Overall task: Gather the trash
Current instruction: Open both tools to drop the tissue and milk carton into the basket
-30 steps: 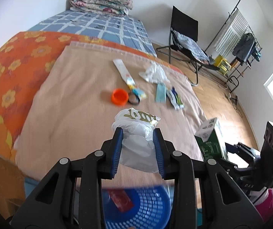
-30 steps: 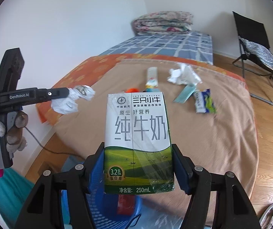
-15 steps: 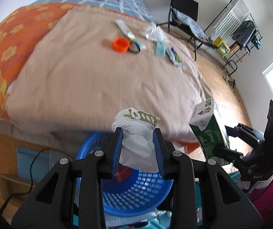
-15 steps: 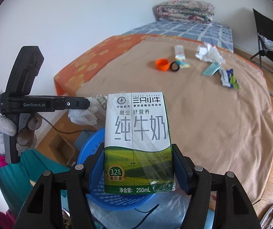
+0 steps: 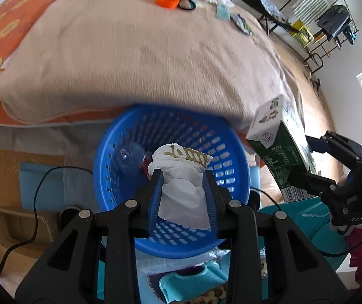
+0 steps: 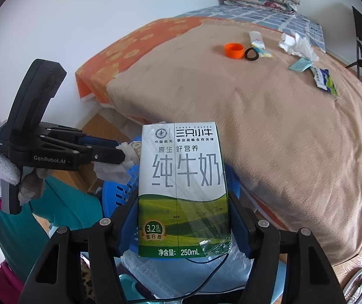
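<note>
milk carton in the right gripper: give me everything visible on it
The milk carton is a small rectangular paperboard box, white above and green meadow print below, with grey Chinese lettering and a 250mL mark. It stands upright, intact, clamped at its lower sides by the right gripper. It hangs beside the blue basket, near the bed's edge; only the pads touch it.

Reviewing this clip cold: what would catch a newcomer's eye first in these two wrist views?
Probably the white-and-green milk carton clamped upright in the right gripper, filling the middle of the right wrist view. Next, the crumpled white paper wrapper pinched in the left gripper, above the round blue plastic basket beside the bed. Small litter, including an orange plastic cap, lies on the tan blanket.
</note>
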The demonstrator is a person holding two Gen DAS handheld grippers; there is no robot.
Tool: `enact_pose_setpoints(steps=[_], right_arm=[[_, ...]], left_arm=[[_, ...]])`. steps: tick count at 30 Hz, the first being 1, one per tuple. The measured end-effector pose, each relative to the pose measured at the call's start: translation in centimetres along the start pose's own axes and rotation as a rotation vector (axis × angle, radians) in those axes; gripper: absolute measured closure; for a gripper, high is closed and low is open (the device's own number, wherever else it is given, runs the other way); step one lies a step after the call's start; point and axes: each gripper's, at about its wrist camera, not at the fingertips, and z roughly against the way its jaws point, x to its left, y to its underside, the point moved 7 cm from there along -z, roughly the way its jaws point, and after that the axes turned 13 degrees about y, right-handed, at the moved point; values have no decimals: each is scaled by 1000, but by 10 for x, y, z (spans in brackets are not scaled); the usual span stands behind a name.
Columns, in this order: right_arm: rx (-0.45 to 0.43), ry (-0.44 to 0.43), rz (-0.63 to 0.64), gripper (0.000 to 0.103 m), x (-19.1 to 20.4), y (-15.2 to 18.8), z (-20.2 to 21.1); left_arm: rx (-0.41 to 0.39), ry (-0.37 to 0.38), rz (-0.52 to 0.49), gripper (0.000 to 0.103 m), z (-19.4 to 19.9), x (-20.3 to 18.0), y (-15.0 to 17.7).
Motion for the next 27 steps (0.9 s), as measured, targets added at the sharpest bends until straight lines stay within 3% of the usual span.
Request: enact_pose_setpoints(steps=[15,20,23,27], right_arm=[[50,5,33,36,10,7,-14],[51,-1,29,35,11,6,-15],[43,12,23,25,9,5,-14],[35,12,7,25,7,3,-13]], left_arm=[[111,-30,-63,71,-24,-12,29],[116,-30,-62,55,-27,-13,26],[102,-38,-60,54,-25,-11,22],[94,-41,-49,54,-25,-10,19]])
